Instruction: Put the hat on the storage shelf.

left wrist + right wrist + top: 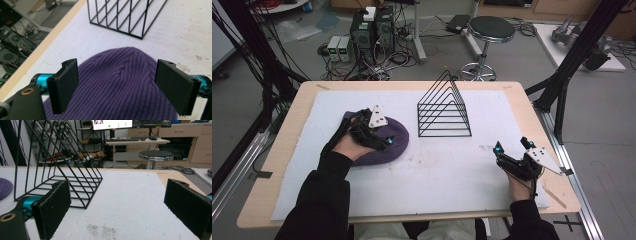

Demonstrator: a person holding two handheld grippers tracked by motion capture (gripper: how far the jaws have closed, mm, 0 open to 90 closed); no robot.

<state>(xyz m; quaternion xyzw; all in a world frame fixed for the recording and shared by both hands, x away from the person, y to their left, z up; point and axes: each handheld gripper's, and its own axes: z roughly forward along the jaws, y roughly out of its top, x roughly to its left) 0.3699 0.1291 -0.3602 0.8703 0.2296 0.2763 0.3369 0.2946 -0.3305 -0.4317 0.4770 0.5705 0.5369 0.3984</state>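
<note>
A purple knitted beanie [392, 142] lies flat on the white mat [447, 170], left of centre. My left gripper [384, 137] hovers right over it, open, with the hat's ribbed crown [120, 82] between and below its two black pads [66, 85]. Whether the pads touch the knit I cannot tell. A black wire rack [444, 112] with triangular dividers stands behind the middle of the mat. My right gripper [512, 147] rests low near the mat's right edge, open and holding nothing, facing the rack [57, 170]. The beanie's edge [5, 187] shows at far left in the right gripper view.
The mat covers most of a wooden table [287, 150]. A round stool [491, 30] and computer boxes with cables [372, 35] stand on the floor beyond the far edge. Black frame struts [572, 60] rise at the right.
</note>
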